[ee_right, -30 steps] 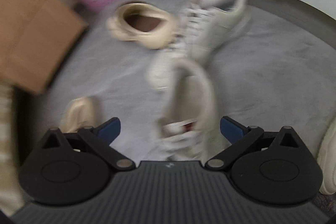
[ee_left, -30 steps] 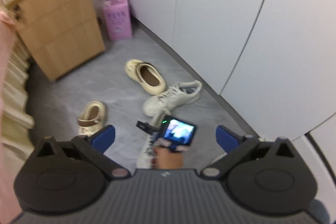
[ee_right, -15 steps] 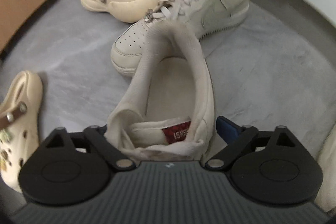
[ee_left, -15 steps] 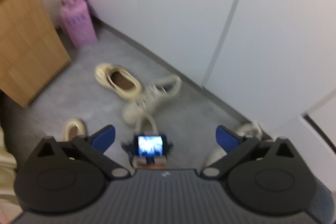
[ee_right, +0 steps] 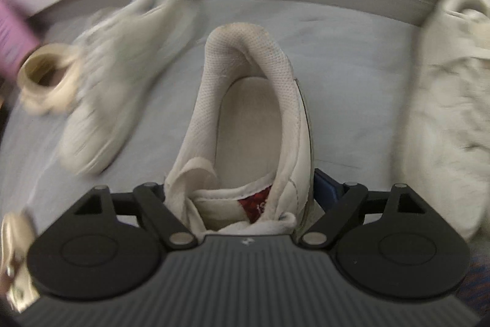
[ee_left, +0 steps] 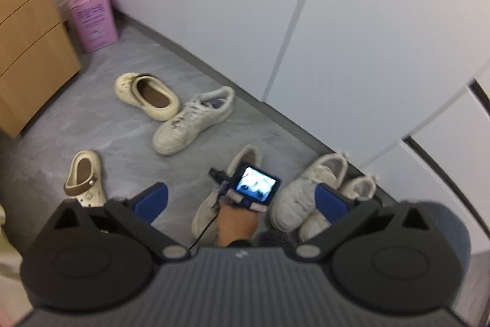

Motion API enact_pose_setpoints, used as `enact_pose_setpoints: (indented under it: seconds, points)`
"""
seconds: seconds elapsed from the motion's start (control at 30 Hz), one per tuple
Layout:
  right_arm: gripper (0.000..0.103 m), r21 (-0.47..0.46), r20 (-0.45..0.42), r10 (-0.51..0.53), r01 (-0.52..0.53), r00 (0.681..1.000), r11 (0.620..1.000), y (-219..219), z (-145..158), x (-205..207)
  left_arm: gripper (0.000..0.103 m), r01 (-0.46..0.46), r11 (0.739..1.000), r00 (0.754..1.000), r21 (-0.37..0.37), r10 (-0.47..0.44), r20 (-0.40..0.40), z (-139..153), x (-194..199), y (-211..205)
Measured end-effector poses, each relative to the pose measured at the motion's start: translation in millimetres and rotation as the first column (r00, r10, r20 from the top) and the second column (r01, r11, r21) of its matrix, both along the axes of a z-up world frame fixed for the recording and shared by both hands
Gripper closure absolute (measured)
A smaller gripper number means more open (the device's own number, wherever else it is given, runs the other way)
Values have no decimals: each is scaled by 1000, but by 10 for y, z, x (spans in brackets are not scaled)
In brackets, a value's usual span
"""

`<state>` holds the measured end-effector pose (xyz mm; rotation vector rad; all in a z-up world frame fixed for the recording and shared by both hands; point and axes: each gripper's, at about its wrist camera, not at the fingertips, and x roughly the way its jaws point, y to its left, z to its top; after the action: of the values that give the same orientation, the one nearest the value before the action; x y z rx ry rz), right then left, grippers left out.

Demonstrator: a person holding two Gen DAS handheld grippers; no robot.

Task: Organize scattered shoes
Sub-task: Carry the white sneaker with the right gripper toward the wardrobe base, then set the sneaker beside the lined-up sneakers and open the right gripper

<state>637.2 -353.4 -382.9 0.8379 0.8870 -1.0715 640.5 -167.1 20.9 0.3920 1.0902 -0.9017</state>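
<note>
My right gripper (ee_right: 242, 189) is shut on the tongue end of a white sneaker (ee_right: 254, 112), whose heel points away toward the wall. In the left wrist view that sneaker (ee_left: 243, 158) lies low over the grey floor under the right gripper's body (ee_left: 255, 186) and a hand (ee_left: 235, 222). Just to its right, a pair of white sneakers (ee_left: 309, 189) rests against the wall. Farther left lie another white sneaker (ee_left: 193, 120), a cream clog (ee_left: 147, 95) and a small clog with a brown strap (ee_left: 83, 178). My left gripper (ee_left: 242, 198) hangs high above, open and empty.
A wooden cabinet (ee_left: 27, 45) stands at the left with a pink bag (ee_left: 92, 17) beside it in the corner. White cupboard doors (ee_left: 275, 5) run along the back and right. Bare grey floor (ee_left: 101, 127) shows between the shoes.
The right gripper has closed on the white sneaker and carried it right, toward the pair by the wall. The left gripper's view has swung right, bringing that pair into sight.
</note>
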Motion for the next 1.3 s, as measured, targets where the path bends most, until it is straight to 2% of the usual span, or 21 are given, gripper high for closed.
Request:
enact_pose_setpoints:
  seconds: [0.07, 0.17, 0.3, 0.43, 0.57, 0.67, 0.83, 1.07, 1.13, 1.17, 1.2, 1.3]
  points:
    - [17, 0, -2, -81, 81, 997, 997, -147, 14, -191, 0, 28, 1000, 1000, 2, -28, -11, -8, -86, -51]
    - [17, -3, 1, -139, 139, 990, 990, -436, -15, -379, 0, 44, 999, 999, 10, -43, -33, -63, -145, -137]
    - [16, 11, 49, -203, 202, 978, 979, -769, -37, -511, 0, 39, 999, 998, 38, -37, -55, -146, -126, -237]
    - [16, 7, 29, -210, 210, 977, 978, -911, -61, -414, 0, 17, 997, 997, 81, -12, -71, -277, -60, -366]
    - [17, -6, 34, -131, 131, 991, 991, -979, -108, -252, 0, 23, 994, 995, 105, -13, -95, -354, -24, -444]
    - [16, -9, 20, -160, 160, 987, 987, -1048, -135, -247, 0, 31, 993, 994, 116, -18, -106, -395, -17, -486]
    - [15, 0, 13, -171, 171, 985, 985, -1138, -180, -263, 0, 30, 993, 998, 117, -22, -64, -420, -3, -515]
    - [14, 15, 31, -137, 137, 990, 991, -1094, -237, -321, 0, -45, 990, 998, 133, 50, -38, -476, 246, -421]
    - [8, 34, 41, -122, 120, 992, 992, -1066, -207, -341, 0, -60, 989, 996, 132, 68, -51, -457, 381, -365]
    - [0, 39, 51, -123, 121, 991, 992, -1054, -196, -343, 0, -74, 989, 995, 125, 82, -58, -441, 455, -325]
    - [0, 55, 82, -132, 128, 988, 990, -1023, -157, -365, 0, -101, 989, 993, 109, 107, -57, -411, 540, -265]
    - [0, 89, 97, -169, 161, 981, 983, -954, -88, -413, 0, -183, 979, 983, 86, 183, 3, -322, 769, -106]
